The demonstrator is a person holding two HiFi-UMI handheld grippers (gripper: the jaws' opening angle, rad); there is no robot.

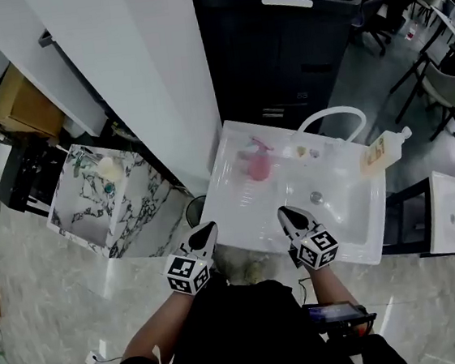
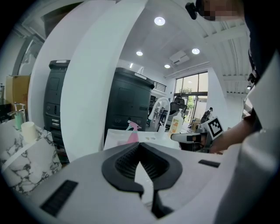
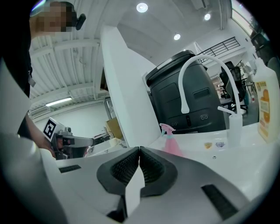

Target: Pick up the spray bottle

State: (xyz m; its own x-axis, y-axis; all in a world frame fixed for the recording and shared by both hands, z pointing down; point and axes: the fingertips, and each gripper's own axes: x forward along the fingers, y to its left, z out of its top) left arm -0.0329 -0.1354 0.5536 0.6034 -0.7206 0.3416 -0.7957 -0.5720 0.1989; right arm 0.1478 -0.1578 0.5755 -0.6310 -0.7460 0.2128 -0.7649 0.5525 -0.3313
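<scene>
In your head view, blur smears the pink spray bottle (image 1: 256, 162) at upper middle and the yellow pump bottle (image 1: 379, 152) right of it, so its label is unreadable. In your right gripper view, the right edge cuts that pump bottle and your right gripper (image 3: 139, 151) hides the spray bottle's base.

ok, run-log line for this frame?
stage: pre-grasp | spray bottle: upright on sink, untouched | left gripper: shut, empty | right gripper: shut, empty
</scene>
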